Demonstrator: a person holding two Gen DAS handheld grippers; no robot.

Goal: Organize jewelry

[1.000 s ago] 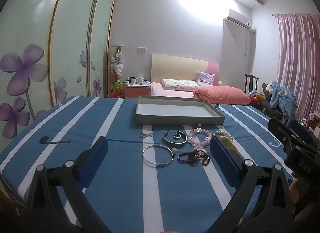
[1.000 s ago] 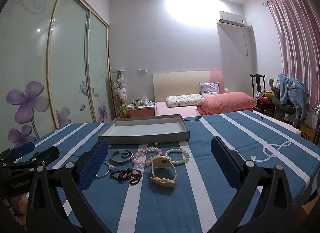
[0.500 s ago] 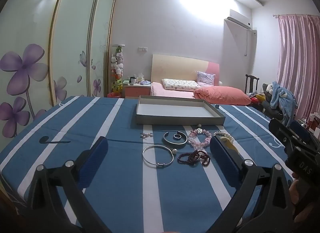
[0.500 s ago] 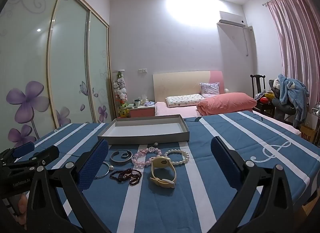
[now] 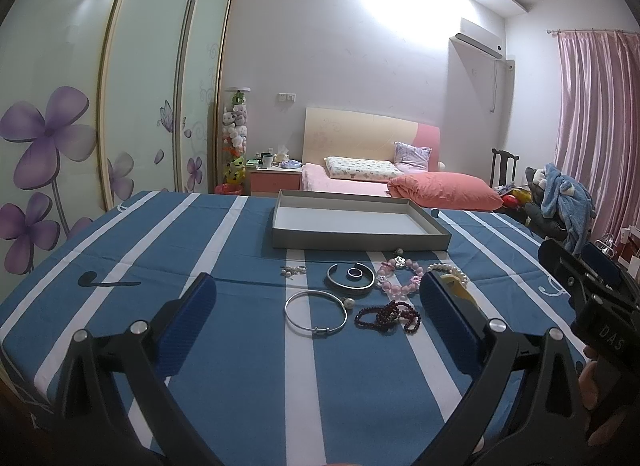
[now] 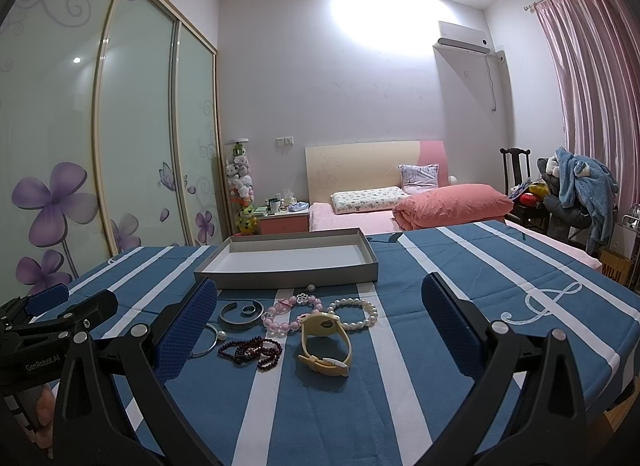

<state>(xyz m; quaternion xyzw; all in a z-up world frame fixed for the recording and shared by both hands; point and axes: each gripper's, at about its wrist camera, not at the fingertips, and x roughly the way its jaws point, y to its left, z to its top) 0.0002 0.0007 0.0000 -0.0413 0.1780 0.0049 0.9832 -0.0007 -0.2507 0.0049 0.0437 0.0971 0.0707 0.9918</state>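
Jewelry lies on a blue striped tablecloth in front of an empty grey tray. There is a thin silver bangle, a dark red bead bracelet, a wide silver cuff with a ring inside, a pink bead bracelet, a pearl bracelet and a cream watch. My left gripper is open and empty, held short of the bangle. My right gripper is open and empty, held short of the watch.
A small earring piece lies left of the cuff. Beyond the table stand a bed with a pink quilt, a wardrobe with flower doors at the left and a chair piled with clothes at the right.
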